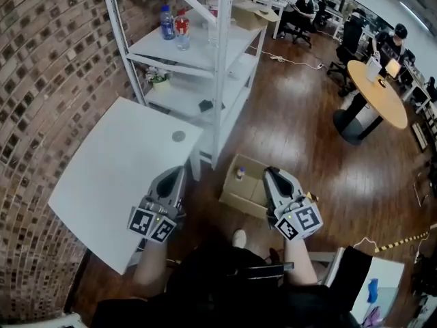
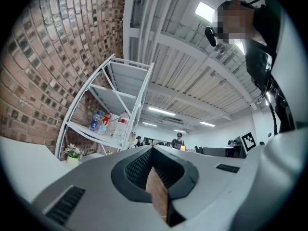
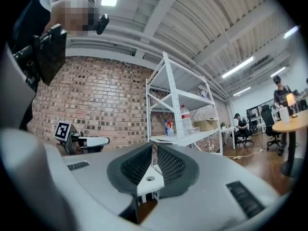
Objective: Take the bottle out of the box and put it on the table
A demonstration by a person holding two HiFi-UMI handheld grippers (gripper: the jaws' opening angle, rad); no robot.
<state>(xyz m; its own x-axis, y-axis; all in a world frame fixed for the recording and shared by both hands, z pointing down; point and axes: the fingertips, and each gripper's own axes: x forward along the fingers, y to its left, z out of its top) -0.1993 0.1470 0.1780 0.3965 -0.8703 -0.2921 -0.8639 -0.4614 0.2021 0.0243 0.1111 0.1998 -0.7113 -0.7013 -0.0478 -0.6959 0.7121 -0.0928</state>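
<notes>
An open cardboard box (image 1: 235,198) stands on the wooden floor beside the white table (image 1: 102,176). Inside it, near the back wall, a small bottle (image 1: 240,173) with a light cap stands upright. My right gripper (image 1: 272,174) hovers over the box's right side, held level, jaws shut on nothing; in the right gripper view its tips (image 3: 153,146) meet. My left gripper (image 1: 179,171) sits over the table's right edge, tilted slightly up, also shut and empty, its tips (image 2: 153,149) touching. Neither gripper view shows the box or its bottle.
A white shelf rack (image 1: 212,60) stands just behind the table and box, carrying bottles (image 1: 174,26) and a small plant (image 1: 159,80). Brick wall on the left. A round wooden table (image 1: 379,91) and seated people are far right. My shoe (image 1: 238,238) is near the box.
</notes>
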